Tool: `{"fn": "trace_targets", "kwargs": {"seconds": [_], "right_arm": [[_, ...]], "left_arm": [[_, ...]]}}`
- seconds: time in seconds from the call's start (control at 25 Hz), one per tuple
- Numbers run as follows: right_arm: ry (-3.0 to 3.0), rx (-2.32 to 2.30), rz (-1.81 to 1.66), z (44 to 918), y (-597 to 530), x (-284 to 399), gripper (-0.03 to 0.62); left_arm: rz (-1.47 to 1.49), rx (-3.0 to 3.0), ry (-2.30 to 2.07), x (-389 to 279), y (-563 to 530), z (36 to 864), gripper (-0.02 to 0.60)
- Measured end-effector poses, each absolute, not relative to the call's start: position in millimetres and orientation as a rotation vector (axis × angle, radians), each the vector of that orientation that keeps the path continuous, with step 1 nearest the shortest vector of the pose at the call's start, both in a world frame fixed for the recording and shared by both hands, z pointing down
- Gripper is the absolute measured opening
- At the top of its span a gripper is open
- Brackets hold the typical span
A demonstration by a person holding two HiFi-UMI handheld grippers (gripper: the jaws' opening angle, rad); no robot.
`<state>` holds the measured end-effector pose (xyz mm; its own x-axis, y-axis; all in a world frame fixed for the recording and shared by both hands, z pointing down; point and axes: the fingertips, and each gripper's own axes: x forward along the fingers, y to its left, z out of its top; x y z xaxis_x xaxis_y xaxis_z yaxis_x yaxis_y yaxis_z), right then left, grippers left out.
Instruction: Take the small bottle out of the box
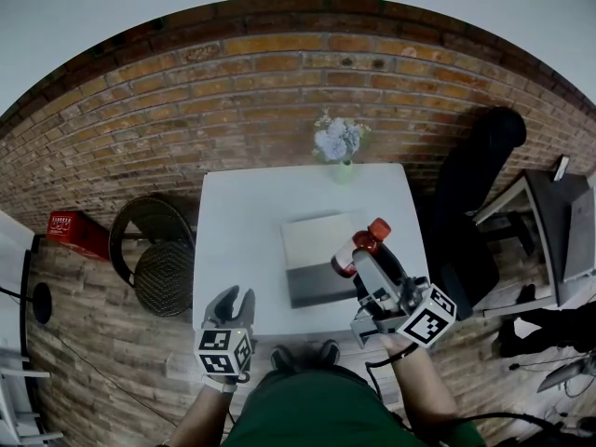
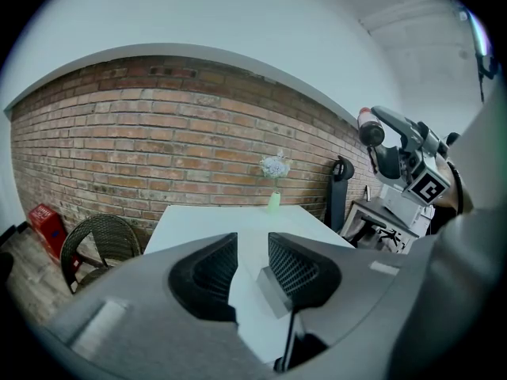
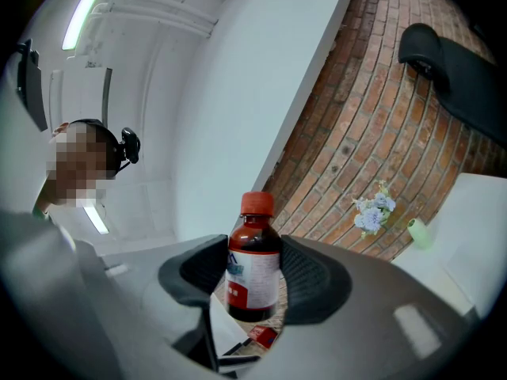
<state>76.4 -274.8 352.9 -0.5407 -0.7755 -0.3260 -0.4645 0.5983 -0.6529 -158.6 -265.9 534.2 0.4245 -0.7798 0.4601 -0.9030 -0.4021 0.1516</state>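
Note:
A small brown bottle [image 1: 361,247] with a red cap and a white label is held in the air over the right edge of the box [image 1: 312,254], a flat box with a white top and grey front on the white table [image 1: 242,222]. My right gripper [image 1: 358,263] is shut on the bottle's body. In the right gripper view the bottle [image 3: 253,271] stands upright between the pads, cap above them. My left gripper [image 1: 230,299] hovers at the table's front-left edge, jaws a little apart and empty; in the left gripper view, a corner of the box [image 2: 272,288] shows behind its jaws [image 2: 252,264].
A green vase of pale flowers [image 1: 340,147] stands at the table's far edge by the brick wall. A wicker chair [image 1: 154,254] and a red crate [image 1: 74,231] are to the left. A black office chair [image 1: 475,203] and a desk are to the right.

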Motion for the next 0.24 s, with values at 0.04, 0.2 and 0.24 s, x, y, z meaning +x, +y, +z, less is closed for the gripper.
{"fn": "trace_targets", "kwargs": {"seconds": [0.04, 0.2, 0.24], "right_arm": [[2.223, -0.976, -0.672, 352.9, -274.5, 76.9, 0.21], [2.222, -0.974, -0.672, 353.8, -274.0, 77.8, 0.211], [2.222, -0.974, -0.672, 354.2, -274.0, 77.8, 0.211]], "left_arm": [[0.45, 2.307, -1.437, -158.2, -265.6, 534.7, 0.129], [0.454, 2.304, -1.437, -157.7, -264.5, 537.1, 0.129], [0.455, 2.303, -1.438, -157.9, -264.3, 537.7, 0.129]]}}
